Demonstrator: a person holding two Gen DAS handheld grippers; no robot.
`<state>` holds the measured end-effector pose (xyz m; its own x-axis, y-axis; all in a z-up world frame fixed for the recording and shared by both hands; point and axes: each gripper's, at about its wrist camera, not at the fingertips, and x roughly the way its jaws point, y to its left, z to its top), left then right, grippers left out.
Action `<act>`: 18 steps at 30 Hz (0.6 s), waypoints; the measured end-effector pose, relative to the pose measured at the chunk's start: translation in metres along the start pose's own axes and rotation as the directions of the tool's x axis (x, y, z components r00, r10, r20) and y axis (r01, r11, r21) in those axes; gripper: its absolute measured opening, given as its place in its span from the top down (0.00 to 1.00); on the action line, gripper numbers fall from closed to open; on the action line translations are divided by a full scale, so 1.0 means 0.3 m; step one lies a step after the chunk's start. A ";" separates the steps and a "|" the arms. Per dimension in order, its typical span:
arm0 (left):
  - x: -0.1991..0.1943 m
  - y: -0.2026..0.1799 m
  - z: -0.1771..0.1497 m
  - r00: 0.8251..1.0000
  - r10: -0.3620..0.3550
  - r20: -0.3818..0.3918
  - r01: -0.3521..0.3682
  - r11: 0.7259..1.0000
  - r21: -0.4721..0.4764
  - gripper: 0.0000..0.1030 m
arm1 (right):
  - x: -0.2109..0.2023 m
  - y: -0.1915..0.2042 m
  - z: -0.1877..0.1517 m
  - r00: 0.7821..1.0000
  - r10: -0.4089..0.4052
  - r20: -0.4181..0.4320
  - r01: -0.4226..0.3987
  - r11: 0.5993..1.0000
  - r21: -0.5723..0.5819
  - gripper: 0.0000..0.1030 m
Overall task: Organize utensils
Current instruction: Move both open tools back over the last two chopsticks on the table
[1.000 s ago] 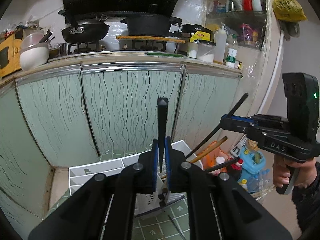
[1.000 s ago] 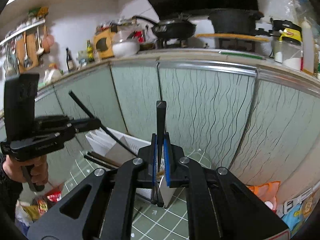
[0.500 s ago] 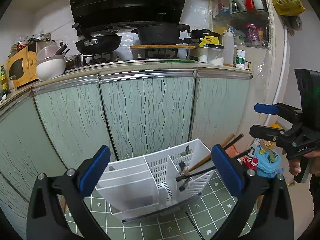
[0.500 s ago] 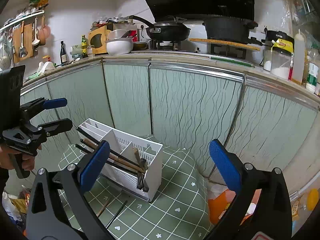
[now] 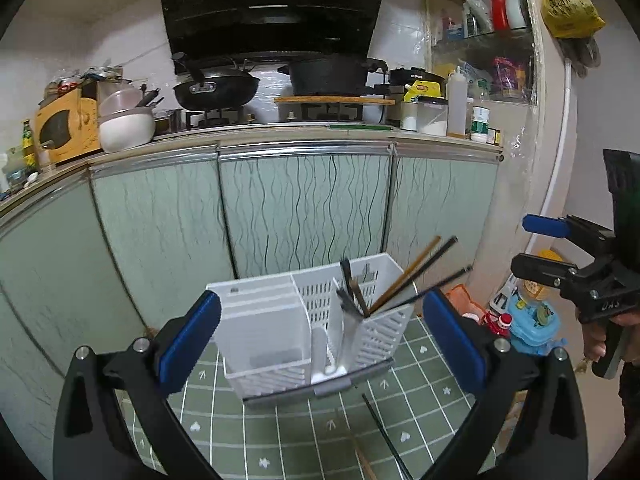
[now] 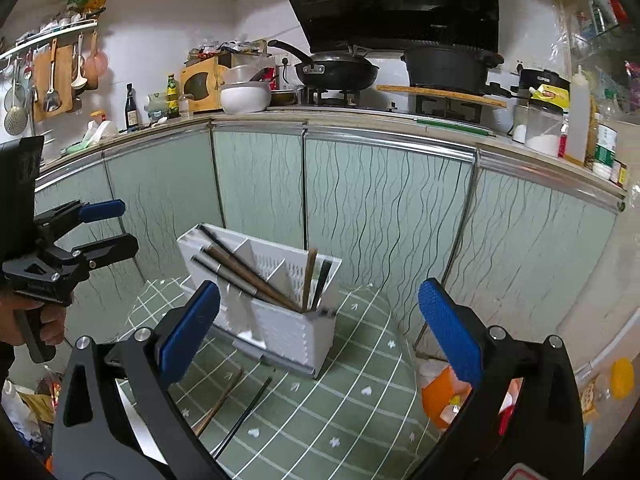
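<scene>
My left gripper has its jaws spread wide with nothing between the blue pads, and my right gripper stands the same way, jaws wide apart and empty. Both point down toward a white utensil holder that sits on a green checked mat in front of pale green cabinet doors. The holder is divided into compartments. Several chopsticks, brown and black, lean out of its right-hand compartment in the left view, slanting up and to the right, and a couple of darker utensils stand beside them. Two loose chopsticks lie flat on the mat in front of the holder, one brown and one black, near each other. Above the cabinets, on the table, a black frying pan and a black pot rest on the stove.
</scene>
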<state>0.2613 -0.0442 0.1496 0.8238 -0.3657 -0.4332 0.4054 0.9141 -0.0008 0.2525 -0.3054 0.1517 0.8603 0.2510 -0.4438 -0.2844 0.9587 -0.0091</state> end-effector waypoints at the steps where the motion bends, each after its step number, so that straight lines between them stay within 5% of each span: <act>1: -0.018 -0.004 -0.014 1.000 0.005 0.003 -0.005 1.000 -0.002 0.04 | -0.012 0.008 -0.015 1.000 -0.004 0.001 0.004 1.000 0.001 0.07; 18: -0.195 -0.070 -0.305 0.996 0.095 -0.005 -0.095 0.994 -0.046 0.04 | -0.142 0.142 -0.343 0.996 -0.089 -0.016 0.089 0.996 0.027 0.07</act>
<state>0.1685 -0.0260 0.0925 0.8563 -0.2767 -0.4361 0.3070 0.9517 -0.0009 0.1603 -0.2890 0.0781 0.8754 0.1628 -0.4552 -0.1949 0.9805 -0.0241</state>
